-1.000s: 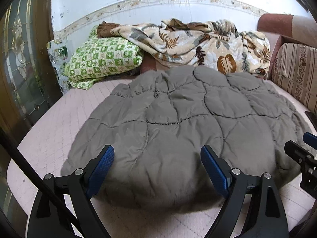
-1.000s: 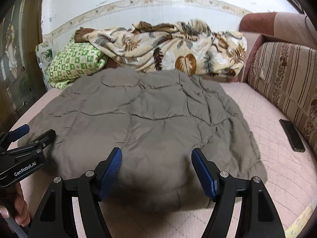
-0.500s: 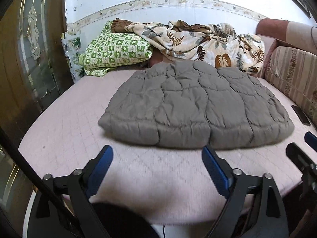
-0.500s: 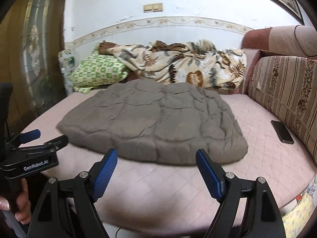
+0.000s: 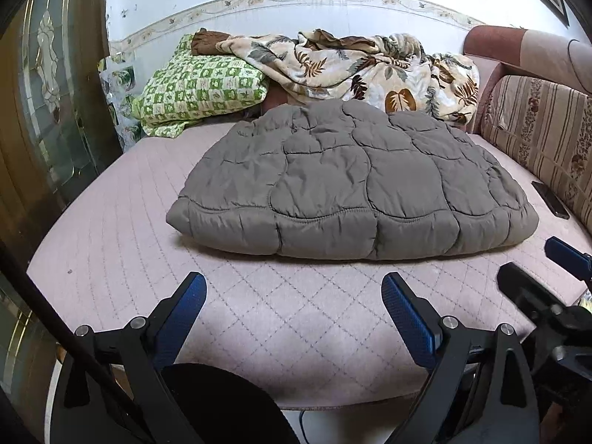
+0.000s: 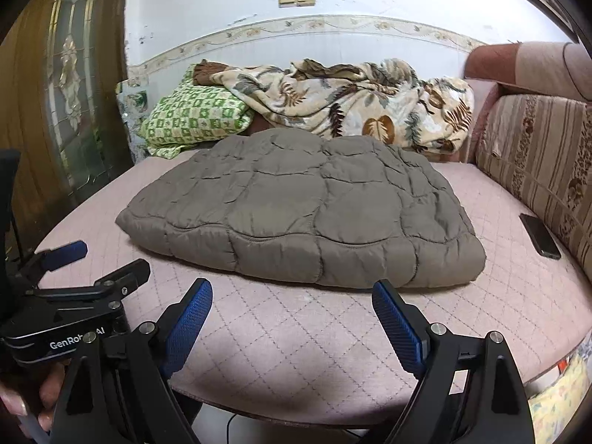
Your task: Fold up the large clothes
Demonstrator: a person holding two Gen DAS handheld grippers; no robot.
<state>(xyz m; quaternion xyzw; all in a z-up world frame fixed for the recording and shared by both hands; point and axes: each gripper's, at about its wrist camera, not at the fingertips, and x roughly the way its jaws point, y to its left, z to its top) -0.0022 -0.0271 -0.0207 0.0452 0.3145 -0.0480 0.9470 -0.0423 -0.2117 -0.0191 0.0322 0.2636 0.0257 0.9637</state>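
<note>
Right at the near edge of the bed (image 5: pixel 111 244) we've got both tools hanging just off the mattress, not touching anything. Our left gripper (image 5: pixel 292 307) has its jaws spread wide with nothing between them, and the right gripper (image 6: pixel 292 307) is the same, wide apart and empty.

Past a strip of bare pink quilted cover sits the grey puffer coat (image 6: pixel 296 214), mid-bed, looking like a thick rectangular bundle with its fat edge facing us. We'd guess the fold is mostly done.

If another fold is needed, we'd say bite deep at the two near corners, since that padding is slippery and springy, and lift both sides evenly so it doesn't flop open.

Phone (image 6: pixel 540 235) lies near the right edge by the striped cushion (image 6: pixel 536 155). Along the far edge are a green pillow (image 5: pixel 199 85) and a leafy blanket (image 5: pixel 355 70).
</note>
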